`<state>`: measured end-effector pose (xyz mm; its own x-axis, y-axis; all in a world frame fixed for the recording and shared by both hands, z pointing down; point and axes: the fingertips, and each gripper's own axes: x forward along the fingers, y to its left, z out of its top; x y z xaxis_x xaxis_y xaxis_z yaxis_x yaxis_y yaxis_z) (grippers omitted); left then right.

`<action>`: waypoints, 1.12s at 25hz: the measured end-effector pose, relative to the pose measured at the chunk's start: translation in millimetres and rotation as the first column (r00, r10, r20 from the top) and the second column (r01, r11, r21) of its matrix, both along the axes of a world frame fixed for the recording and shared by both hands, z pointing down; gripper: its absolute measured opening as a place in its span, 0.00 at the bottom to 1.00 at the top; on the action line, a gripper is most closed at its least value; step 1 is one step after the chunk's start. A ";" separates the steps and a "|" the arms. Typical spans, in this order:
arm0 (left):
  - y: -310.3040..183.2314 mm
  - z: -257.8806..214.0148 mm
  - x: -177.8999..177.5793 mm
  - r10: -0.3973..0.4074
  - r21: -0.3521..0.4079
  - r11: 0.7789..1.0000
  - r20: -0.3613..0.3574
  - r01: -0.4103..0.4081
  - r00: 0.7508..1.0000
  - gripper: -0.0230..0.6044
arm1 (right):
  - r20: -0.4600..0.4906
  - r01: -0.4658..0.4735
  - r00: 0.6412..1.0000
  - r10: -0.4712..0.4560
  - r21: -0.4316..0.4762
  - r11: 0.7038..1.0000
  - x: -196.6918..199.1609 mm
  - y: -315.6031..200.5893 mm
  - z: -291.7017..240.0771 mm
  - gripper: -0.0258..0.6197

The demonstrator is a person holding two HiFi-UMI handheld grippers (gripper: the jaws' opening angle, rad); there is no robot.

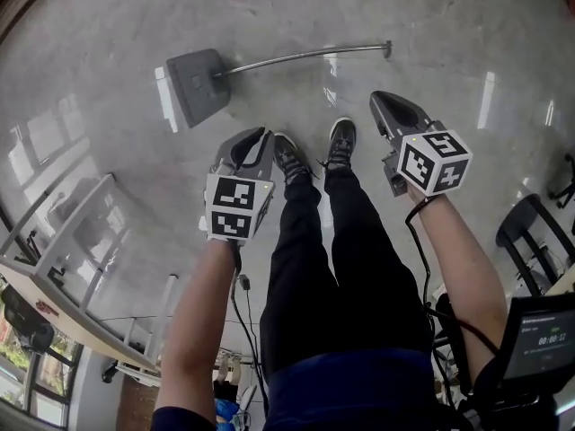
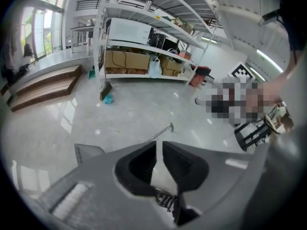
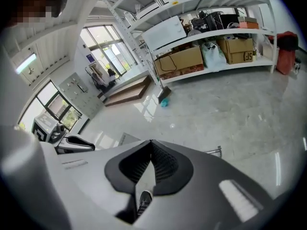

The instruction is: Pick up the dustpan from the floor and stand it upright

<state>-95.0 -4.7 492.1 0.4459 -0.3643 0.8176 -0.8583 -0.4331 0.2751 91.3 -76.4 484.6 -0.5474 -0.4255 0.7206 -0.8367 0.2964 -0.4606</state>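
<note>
In the head view, the grey plastic dustpan (image 1: 193, 83) is seen lying flat on the glossy grey stone floor (image 1: 449, 25), ahead of the left gripper (image 1: 258, 136) and well apart from it. Its long axis is laid crosswise. The squarish, shallow pan is at the left, and the thin, slightly bowed metal handle (image 1: 296, 57) is pointed to the right, its tip ending ahead of the right gripper (image 1: 388, 102). A pair of black shoes (image 1: 310, 151) is seen between the two grippers.

In the left gripper view, the ribbed dark pads (image 2: 178, 163) are held slightly apart, with only a narrow gap and nothing in it. The pan's corner and the handle's end are seen on the floor beyond the tips.

In the right gripper view, the jaws are pressed together at their tips and nothing is held. The dustpan is glimpsed beyond them, untouched.
</note>
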 end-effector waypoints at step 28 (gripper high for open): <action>-29.0 170.5 5.9 0.073 -0.001 0.997 0.038 -0.073 0.997 0.14 | 0.156 -0.112 0.981 0.113 -0.018 0.994 38.2 -22.4 159.3 0.13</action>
